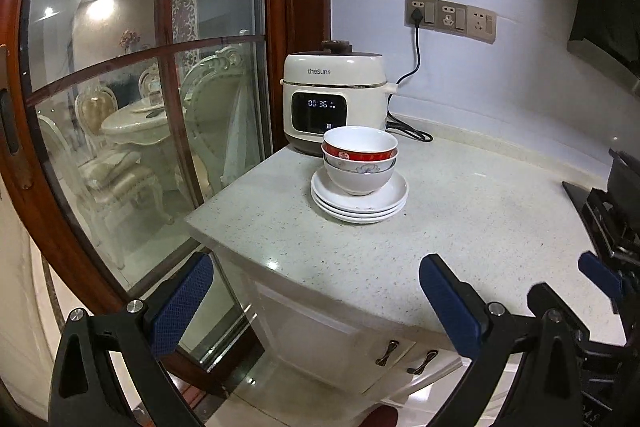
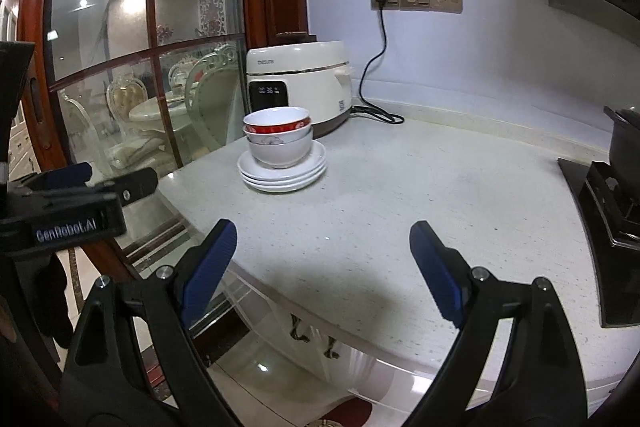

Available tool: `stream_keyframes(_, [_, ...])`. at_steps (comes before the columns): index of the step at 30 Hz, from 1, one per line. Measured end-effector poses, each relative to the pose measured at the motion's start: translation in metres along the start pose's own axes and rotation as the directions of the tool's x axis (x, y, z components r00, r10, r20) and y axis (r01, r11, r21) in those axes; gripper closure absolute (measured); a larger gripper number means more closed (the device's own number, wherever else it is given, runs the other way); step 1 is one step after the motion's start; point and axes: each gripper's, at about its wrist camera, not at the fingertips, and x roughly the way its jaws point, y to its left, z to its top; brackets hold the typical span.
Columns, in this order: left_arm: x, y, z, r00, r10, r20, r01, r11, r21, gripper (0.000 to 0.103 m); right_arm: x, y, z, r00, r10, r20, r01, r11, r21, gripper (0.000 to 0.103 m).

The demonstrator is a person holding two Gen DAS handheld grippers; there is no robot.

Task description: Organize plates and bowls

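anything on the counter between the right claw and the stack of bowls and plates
Nothing visible. Bare counter lies between the open right claw and the bowls stacked on the plates. The cooker stands behind the stack, and the stove is off to the right.

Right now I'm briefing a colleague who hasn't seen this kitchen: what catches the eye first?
A stack of bowls on white plates sits on the counter, just in front of a cream rice cooker with a lit display. Both grippers hang open and empty at the counter's near edge.
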Motion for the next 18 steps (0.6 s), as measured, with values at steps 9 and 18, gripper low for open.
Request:
stream_keyframes(9, [0.0,0.004,-0.004,1.0,0.002,-0.004,-0.002,1.0,-0.003,0.0,0.003,0.009,0.001,1.0,0.007,-0.006,-0.007,1.0,-0.003,0.013])
stream_keyframes(18, [-0.003,-0.001,-0.005,1.0,-0.005,-0.002,0.005,1.0,0.002,0.0,0.001,0.012,0.002,1.0,0.008,-0.004,-0.008,1.0,-0.004,0.012])
